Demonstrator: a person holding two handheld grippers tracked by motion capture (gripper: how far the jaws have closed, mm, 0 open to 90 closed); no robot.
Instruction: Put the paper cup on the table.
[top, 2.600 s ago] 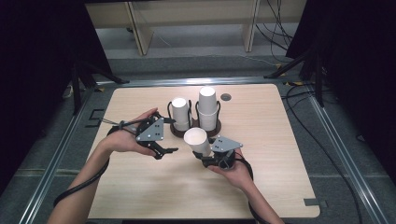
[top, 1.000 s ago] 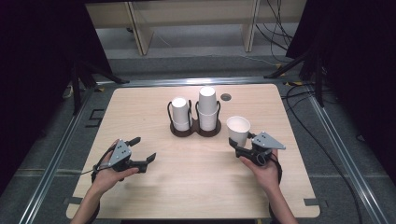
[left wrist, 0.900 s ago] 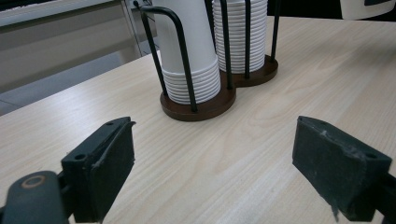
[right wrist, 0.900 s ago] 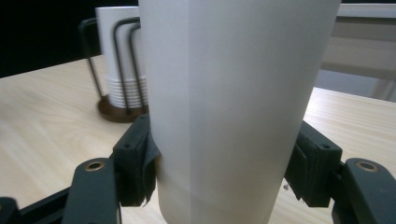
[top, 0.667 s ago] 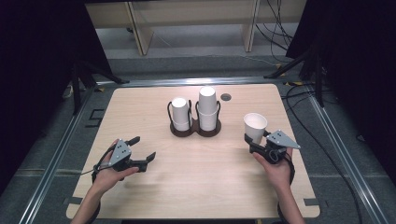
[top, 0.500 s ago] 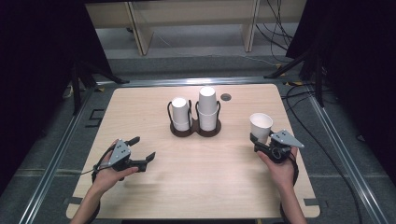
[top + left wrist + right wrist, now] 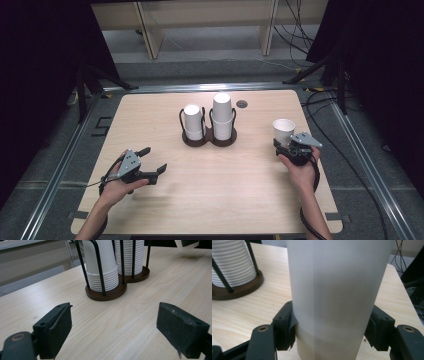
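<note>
The right tool (image 7: 289, 148) pinches a white paper cup (image 7: 283, 131) low on its wall, one jaw on each side, as the right gripper view shows well. The cup (image 7: 337, 297) stands upright with its mouth up, so its long axis is vertical, and it is over the right part of the bench (image 7: 220, 200), near the right edge. I cannot tell if its bottom already touches the wood or hangs just above it.

The holder (image 7: 209, 140) with two stacks of cups (image 7: 222, 115) stays at the middle of the bench, well apart to the left of the held cup. In the right gripper view the base of the holder (image 7: 239, 287) is at the far left.

The left tool (image 7: 150, 162) is spread wide and holds nothing; it rests low over the near left part of the bench, and its jaws look toward the holder (image 7: 106, 291).

The coming move, I think, is to set the cup down. For this the important relation is straight down: the cup must keep vertical and the jaws must spread only when the bottom is flat on the wood. The right hand (image 7: 300, 170) is the nearer one; the left is far away.
</note>
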